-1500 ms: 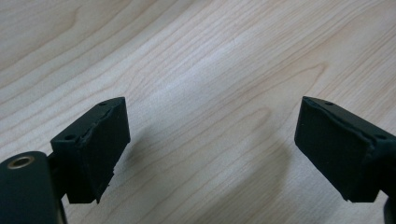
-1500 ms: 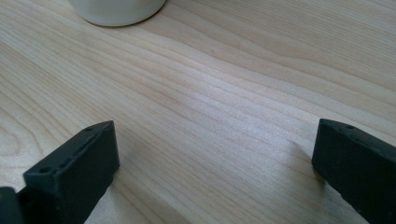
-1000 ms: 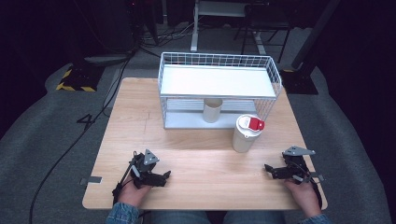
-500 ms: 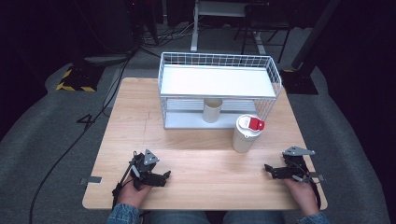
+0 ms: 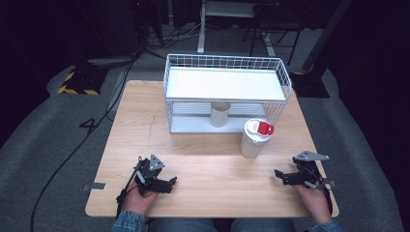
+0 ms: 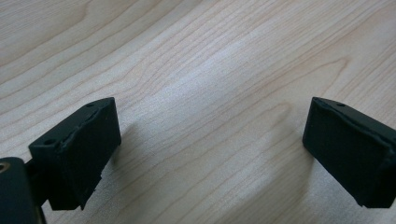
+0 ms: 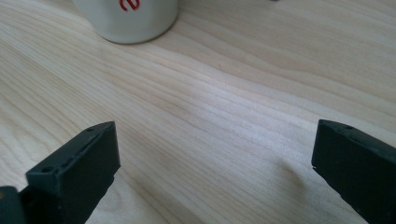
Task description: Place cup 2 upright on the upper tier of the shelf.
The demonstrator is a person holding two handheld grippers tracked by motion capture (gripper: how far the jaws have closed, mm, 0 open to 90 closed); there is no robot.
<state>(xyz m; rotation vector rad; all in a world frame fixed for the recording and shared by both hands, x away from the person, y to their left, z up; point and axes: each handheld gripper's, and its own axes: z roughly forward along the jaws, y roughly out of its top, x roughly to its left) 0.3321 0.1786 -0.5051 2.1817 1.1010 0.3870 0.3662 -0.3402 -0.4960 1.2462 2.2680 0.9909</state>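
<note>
**Nothing grasped yet; both grippers parked at the near edge**

On the left, the left gripper (image 5: 169, 182) is rested on the wooden table (image 5: 135, 121) near its front edge, well apart from every object. In the left gripper view its jaws are spread wide, with bare wood grain between them. A slight further opening of these jaws has just taken place, and nothing is held.

Toward the middle, a white wire rack (image 5: 227, 92) is stood at the far side of the table. Its upper shelf is bare. On the lower shelf, under that upper shelf, a small cream cup (image 5: 220, 114) is set upright; whether anything is in it cannot be told.

Just right of the rack's front corner, a white lidded cup (image 5: 255, 138) with a red tab on its lid is stood upright on the table. Its lid is on, so its contents are hidden. Its base (image 7: 127, 18) is seen ahead in the right gripper view.

On the right, the right gripper (image 5: 280, 176) is rested near the front edge, its jaws wide apart and empty. It is the nearer of the two to the lidded cup, though not touching it.

The work is judged to be at its very start: reach, grasp and placing are all left.
</note>
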